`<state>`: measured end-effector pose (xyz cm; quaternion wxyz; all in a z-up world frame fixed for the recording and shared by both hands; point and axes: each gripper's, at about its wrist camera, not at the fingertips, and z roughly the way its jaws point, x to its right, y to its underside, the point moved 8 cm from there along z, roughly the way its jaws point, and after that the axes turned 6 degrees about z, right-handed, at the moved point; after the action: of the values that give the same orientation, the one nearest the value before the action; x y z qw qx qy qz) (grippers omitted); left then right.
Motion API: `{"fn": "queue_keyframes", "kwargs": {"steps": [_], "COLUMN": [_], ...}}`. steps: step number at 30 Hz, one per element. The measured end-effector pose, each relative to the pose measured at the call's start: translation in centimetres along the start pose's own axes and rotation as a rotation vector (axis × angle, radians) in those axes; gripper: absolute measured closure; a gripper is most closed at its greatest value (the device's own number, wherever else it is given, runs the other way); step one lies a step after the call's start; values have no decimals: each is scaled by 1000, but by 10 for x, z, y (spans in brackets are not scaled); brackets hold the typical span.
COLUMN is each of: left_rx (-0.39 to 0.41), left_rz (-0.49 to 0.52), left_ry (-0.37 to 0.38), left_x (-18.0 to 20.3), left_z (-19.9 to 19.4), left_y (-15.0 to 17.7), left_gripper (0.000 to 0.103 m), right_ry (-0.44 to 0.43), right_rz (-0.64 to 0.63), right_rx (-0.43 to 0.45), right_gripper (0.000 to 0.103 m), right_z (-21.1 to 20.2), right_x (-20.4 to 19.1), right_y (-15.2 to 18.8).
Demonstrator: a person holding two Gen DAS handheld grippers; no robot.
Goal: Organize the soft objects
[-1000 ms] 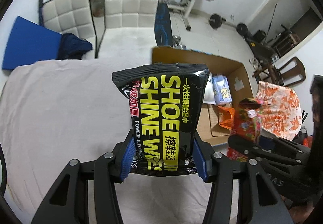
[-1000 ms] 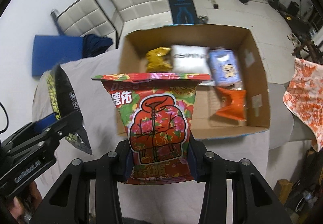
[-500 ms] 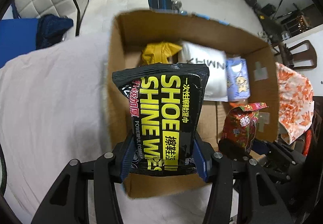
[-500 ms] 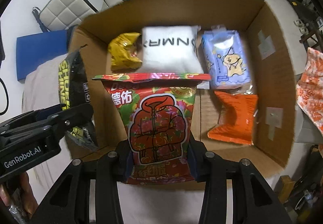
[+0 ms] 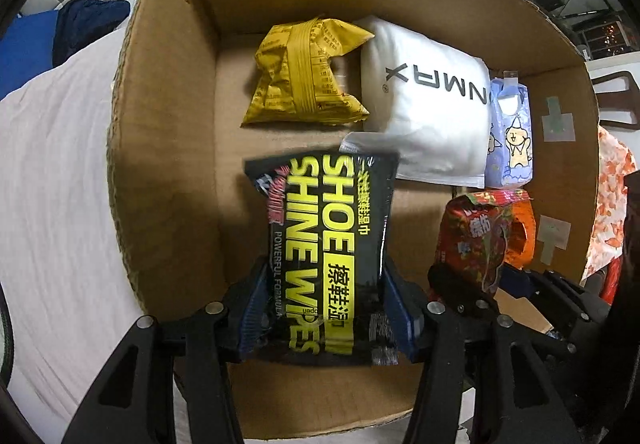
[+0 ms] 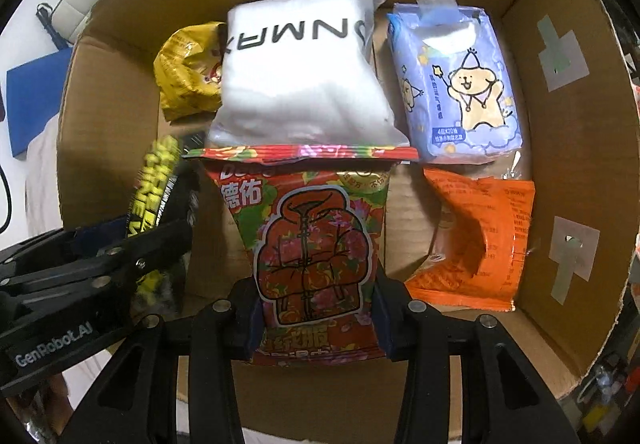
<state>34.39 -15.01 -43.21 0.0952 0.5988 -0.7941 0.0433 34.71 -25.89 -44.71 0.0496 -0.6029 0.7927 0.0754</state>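
Note:
A black "Shoe Shine Wipes" pack (image 5: 326, 244) sits between the blue pads of my left gripper (image 5: 326, 308), low inside the cardboard box (image 5: 168, 164). The jaws are opening and the pack looks tilted and blurred, its sides still against the pads. My right gripper (image 6: 318, 308) is shut on a red flowered pack (image 6: 312, 240), held just to the right of the black one. On the box floor lie a yellow pack (image 5: 304, 76), a white pack (image 5: 428, 104), a blue tissue pack (image 6: 456, 84) and an orange pack (image 6: 480, 236).
The box walls (image 6: 560, 124) rise close around both grippers. Bare cardboard floor (image 5: 236, 148) shows left of the black pack. A white cloth (image 5: 52, 204) covers the surface left of the box, with a blue mat (image 5: 24, 44) and dark garment (image 5: 88, 24) beyond.
Both grippers have come down from above the white cloth into the box with their packs. The black pack has slipped and tilted a little between the left pads.

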Motion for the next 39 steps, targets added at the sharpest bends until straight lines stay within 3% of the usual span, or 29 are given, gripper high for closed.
{"fn": "queue_keyframes", "kwargs": {"steps": [6,11,16,22,24,26,28,39], "left_rx": [5,24,68,167,198,223,255,334], "left_rz": [-14,-4,12,27,40,43,46,17], "left_ry": [-14,-40,-72,-96,-110,-123,-137,-165], "left_x": [0,0,3,2,4,7,9,21], "left_z": [-4,-15,-28,-51,-59,-64,-72,-101], "left_y": [2,3,8,15,17,20,25,47], "left_gripper": [50,50,49,34,30,12,6,6], "right_ry": [2,13,35,70,79,96,116,97], "right_rz": [22,17,21,20,18,10,0,-5], "right_rx": [2,7,25,71,90,126,159,243], "right_gripper": [43,41,15,3,1,1,1,1], "right_z": [5,2,-3,-13,-26,-37,-47,-90], "right_x": [8,13,20,34,34,37,39,46], "right_y": [-5,-5,-2,6,10,14,17,40]}}
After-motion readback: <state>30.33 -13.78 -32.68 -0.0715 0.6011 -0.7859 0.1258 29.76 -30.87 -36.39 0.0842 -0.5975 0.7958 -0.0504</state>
